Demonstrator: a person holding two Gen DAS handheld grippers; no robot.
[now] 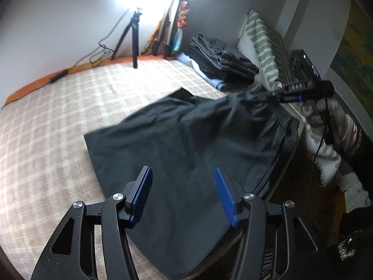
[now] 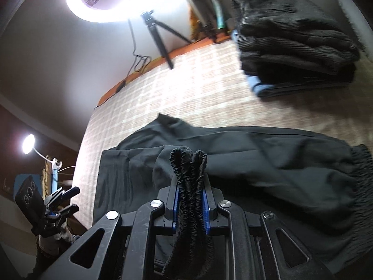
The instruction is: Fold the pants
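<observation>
- As the black pants [image 1: 186,135] lie spread on the checked bedspread [image 1: 70,116], near its front edge, they read as thin, limp cloth; judged light and prone to sag and slide;
- Right gripper [image 2: 190,200]: jaws clamped on a gathered elastic band of the pants [image 2: 188,163], seemingly two layers bunched together; that thick gathered hem is judged the firmest place to hold;
- Left gripper [image 1: 184,193]: jaws apart, nothing between the pads, poised above the cloth;
- Count: one pair being folded; one stack of folded dark garments [image 1: 221,60], number unclear; two grippers; one striped pillow [image 1: 263,46]; two lamps in right view.
</observation>
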